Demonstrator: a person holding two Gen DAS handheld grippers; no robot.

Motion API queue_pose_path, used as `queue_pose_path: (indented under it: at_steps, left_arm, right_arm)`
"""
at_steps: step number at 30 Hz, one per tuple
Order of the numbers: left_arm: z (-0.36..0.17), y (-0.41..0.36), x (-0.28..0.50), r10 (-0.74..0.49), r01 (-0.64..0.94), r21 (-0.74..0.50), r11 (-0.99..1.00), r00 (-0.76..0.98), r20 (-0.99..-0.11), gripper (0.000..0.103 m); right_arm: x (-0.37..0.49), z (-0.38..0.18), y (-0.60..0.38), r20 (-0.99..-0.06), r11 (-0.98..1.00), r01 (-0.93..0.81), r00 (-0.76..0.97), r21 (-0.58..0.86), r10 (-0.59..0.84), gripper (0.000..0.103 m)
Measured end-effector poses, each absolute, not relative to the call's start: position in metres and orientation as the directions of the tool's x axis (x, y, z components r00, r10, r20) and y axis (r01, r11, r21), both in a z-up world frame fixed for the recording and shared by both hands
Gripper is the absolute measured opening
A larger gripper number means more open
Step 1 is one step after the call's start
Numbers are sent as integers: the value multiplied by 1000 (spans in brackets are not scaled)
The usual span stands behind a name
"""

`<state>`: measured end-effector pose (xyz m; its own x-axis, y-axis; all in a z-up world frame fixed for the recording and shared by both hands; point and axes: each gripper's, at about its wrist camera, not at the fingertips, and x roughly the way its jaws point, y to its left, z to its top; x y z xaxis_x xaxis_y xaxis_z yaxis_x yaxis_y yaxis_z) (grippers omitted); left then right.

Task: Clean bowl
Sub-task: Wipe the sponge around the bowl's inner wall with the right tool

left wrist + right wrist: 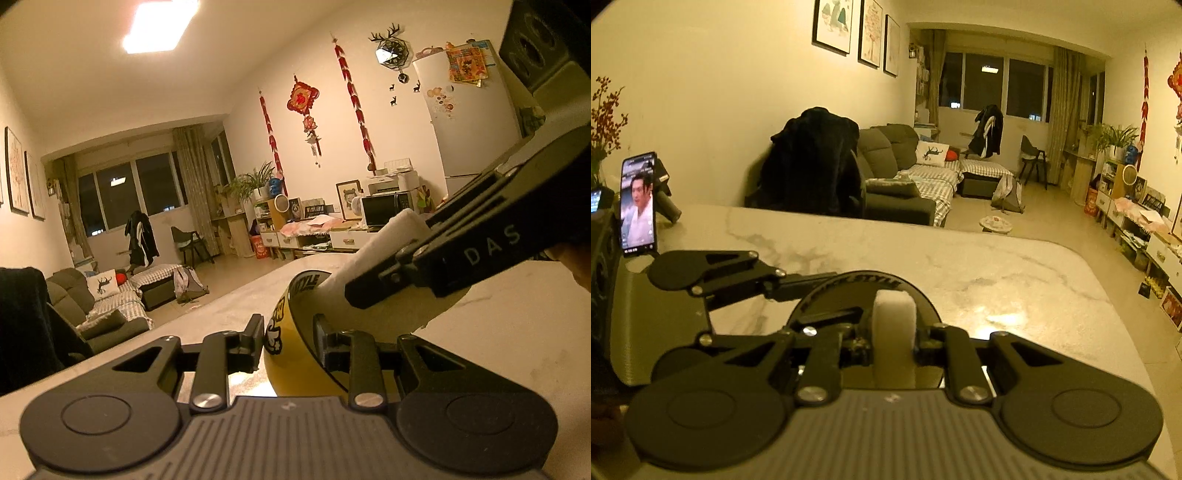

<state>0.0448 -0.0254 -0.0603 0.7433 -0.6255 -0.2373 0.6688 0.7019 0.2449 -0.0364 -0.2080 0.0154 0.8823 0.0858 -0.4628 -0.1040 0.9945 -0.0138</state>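
On the marble table [997, 266], the left claw [290, 345] pinches the wall of the yellow bowl [291, 354], one finger outside and one inside, tilting it. It should hold firm. The right claw [892, 341] is clamped on a white sponge [894, 314] reaching into the bowl; the wipe wants light, sweeping pressure along the dark interior.

Marble table [979, 258], grey sofa [897, 155], dark windows [993, 85], ceiling light [160, 26] on.
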Motion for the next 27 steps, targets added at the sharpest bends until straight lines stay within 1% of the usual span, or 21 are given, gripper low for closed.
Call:
queue_pose_path:
  at_steps: [5,8,15,18,23,27]
  left_arm:
    - [-61,-25,44,-621,665,252,703,747,-238,29]
    - [-62,-25,42,-618,662,265,701,749,-239,31]
    - [-59,-30,43,-617,664,264,700,748,-244,32]
    - [-58,-30,43,-618,665,262,700,747,-245,32]
    - [-58,-27,46,-632,678,232,698,735,-246,32]
    - [-57,-25,45,-635,678,231,697,734,-241,32]
  right_arm:
    - [-32,5,-212,-455,995,-92,885,35,98,19]
    - [-28,-1,-210,-451,996,-85,888,41,94,19]
    - [-30,-6,-209,-411,997,-58,909,41,70,17]
    - [-34,-11,-214,-413,998,-51,908,48,66,17]
    - [-40,-18,-223,-440,998,-3,897,62,30,18]
    - [-43,-19,-222,-451,997,-7,892,78,42,18]
